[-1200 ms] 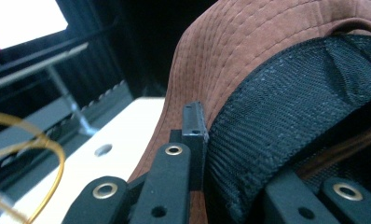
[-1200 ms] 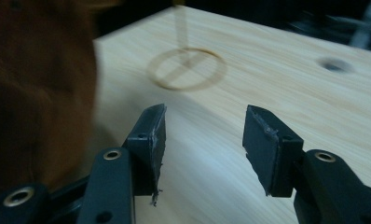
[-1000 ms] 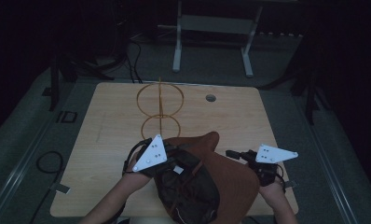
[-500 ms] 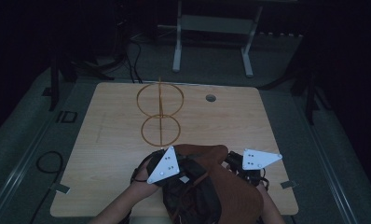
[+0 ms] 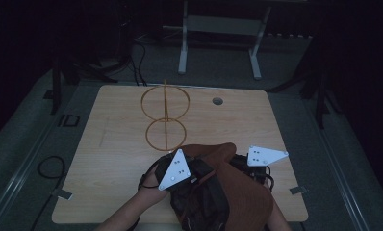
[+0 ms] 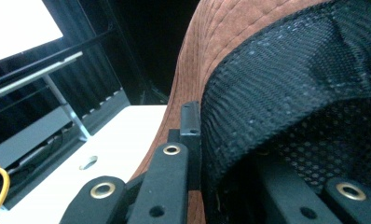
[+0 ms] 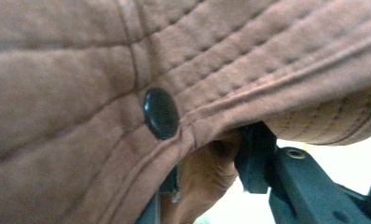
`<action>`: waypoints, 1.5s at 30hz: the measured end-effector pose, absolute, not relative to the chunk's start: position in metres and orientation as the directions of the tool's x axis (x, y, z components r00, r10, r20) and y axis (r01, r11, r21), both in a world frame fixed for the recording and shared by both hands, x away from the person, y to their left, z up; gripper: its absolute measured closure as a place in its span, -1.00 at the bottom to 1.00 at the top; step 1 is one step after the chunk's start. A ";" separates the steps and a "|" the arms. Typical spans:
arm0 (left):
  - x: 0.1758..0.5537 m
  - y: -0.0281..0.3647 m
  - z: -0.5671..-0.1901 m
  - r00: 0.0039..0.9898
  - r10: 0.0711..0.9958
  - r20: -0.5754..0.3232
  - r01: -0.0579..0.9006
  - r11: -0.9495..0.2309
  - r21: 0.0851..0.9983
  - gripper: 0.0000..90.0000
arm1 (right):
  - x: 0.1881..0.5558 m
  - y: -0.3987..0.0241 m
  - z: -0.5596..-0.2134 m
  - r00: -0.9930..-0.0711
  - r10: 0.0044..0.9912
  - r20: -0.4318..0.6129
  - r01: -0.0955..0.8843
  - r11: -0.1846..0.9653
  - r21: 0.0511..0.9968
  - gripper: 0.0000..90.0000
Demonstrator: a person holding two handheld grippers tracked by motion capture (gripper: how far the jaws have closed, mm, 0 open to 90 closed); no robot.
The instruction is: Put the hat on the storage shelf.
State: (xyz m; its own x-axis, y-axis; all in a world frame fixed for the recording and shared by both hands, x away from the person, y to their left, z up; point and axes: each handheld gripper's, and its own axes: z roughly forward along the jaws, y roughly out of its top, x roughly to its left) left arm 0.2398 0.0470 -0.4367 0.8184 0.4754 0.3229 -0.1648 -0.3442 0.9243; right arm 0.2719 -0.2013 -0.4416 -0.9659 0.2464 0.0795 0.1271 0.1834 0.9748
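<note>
We see a brown hat (image 5: 237, 192) with black mesh lining at the table's (image 5: 108, 144) near edge, pinched between both grippers: left gripper (image 5: 180, 168) and right gripper (image 5: 257, 161) each clamp its fabric. Just beyond stands a wire ring stand (image 5: 165, 115).

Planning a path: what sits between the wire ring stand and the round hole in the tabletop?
Bare tabletop, per the high view, separates the wire ring stand from the hole.

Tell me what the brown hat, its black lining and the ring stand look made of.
Brown hat: soft, matte, suede-like fabric; rows of stitching and a fuzzy nap show. Black lining: woven mesh with open holes. Ring stand: thin, smooth orange hoops on a rod, likely wire or plastic; too small to tell.
</note>
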 end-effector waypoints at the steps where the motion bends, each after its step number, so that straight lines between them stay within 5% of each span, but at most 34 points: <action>1: 0.240 0.048 -0.436 0.823 0.473 0.316 -0.162 -0.338 0.927 0.89 | 0.272 -0.201 -0.441 -0.966 0.245 0.084 0.131 0.183 0.974 0.48; 3: 0.242 0.052 -0.435 0.832 0.473 0.290 -0.146 -0.318 0.937 0.88 | 0.272 -0.203 -0.440 -0.961 0.269 0.072 0.126 0.188 0.974 0.76; 6: 0.241 0.052 -0.434 0.827 0.473 0.304 -0.154 -0.330 0.931 0.83 | 0.272 -0.204 -0.440 -0.960 0.269 0.083 0.135 0.179 0.975 0.94; 10: 0.242 0.051 -0.432 0.821 0.477 0.313 -0.153 -0.345 0.926 0.79 | 0.272 -0.204 -0.438 -0.957 0.277 0.083 0.140 0.191 0.972 0.97; 18: 0.245 0.063 -0.422 0.834 0.502 0.228 -0.097 -0.274 0.957 0.26 | 0.275 -0.215 -0.427 -0.951 0.295 0.096 0.149 0.163 0.975 0.97; 33: 0.246 0.102 -0.433 0.809 0.569 0.146 0.033 -0.292 0.956 0.25 | 0.293 -0.259 -0.402 -0.883 0.460 0.093 0.139 0.065 0.988 0.97; 45: 0.240 0.151 -0.473 0.747 0.660 0.080 0.156 -0.291 0.944 0.26 | 0.346 -0.281 -0.367 -0.751 0.655 0.081 0.114 0.007 0.993 0.97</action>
State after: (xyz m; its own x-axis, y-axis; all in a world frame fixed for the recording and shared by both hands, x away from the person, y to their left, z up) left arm 0.2395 0.1513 -0.4730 0.7471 0.6598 0.0800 0.1557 -0.2907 0.9441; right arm 0.3457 -0.2807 -0.3670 -0.7510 0.6553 0.0813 0.1137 0.0070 0.9935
